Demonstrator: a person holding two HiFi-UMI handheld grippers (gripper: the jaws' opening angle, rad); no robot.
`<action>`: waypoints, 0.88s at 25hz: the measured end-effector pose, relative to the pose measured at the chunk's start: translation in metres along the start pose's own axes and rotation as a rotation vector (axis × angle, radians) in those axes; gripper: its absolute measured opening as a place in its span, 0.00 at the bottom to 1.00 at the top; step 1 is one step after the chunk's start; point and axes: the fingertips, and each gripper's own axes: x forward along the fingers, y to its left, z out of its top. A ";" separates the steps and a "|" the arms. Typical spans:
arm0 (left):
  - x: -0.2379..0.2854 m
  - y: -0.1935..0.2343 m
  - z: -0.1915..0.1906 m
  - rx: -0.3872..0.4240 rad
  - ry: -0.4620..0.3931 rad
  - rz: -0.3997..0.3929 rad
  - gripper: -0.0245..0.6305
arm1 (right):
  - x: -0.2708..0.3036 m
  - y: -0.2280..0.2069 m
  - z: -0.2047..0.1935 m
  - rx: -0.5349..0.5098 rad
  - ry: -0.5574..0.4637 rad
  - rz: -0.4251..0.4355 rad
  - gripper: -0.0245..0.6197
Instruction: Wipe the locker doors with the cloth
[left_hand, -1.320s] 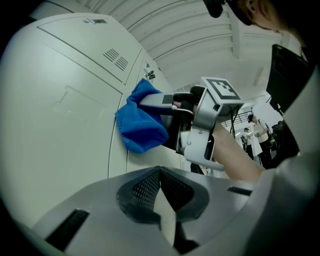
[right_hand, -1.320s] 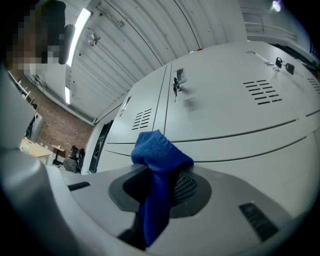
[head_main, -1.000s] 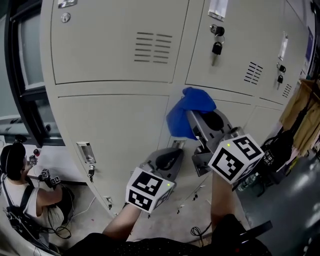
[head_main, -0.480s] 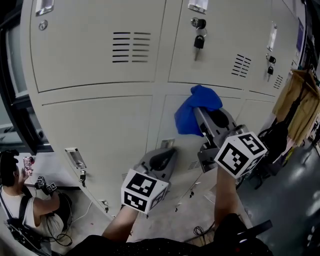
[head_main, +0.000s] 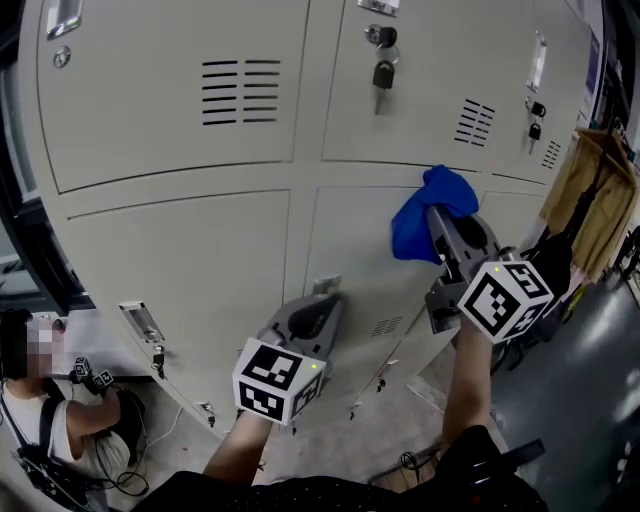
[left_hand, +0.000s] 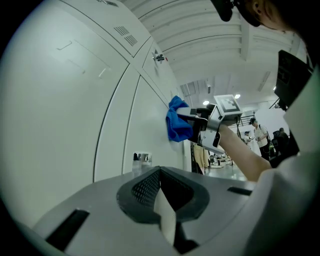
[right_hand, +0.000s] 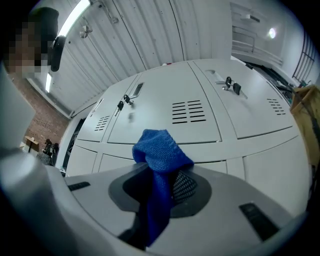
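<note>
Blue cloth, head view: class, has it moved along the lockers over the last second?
Yes. The blue cloth in the right gripper moved right: it was left of the middle door's padlock, now right of it.

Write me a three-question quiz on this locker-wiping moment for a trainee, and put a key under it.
1. Multiple choice: what is clamped in the right gripper? A) a sponge B) a blue cloth C) a brush
2. True or false: the left gripper has its jaws together with nothing between them.
3. Fill in: from the upper locker door above the blue cloth hangs a ____.
Key: 1 B. 2 true. 3 padlock.
</note>
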 end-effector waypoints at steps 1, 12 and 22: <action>0.000 0.001 -0.001 -0.002 0.001 0.002 0.05 | -0.002 -0.006 0.001 -0.005 0.002 -0.013 0.17; 0.000 0.005 -0.002 0.000 0.003 0.015 0.05 | -0.023 -0.073 0.000 -0.019 0.015 -0.162 0.17; -0.007 0.005 -0.004 0.000 0.007 0.027 0.05 | -0.034 -0.102 -0.002 -0.048 0.025 -0.285 0.17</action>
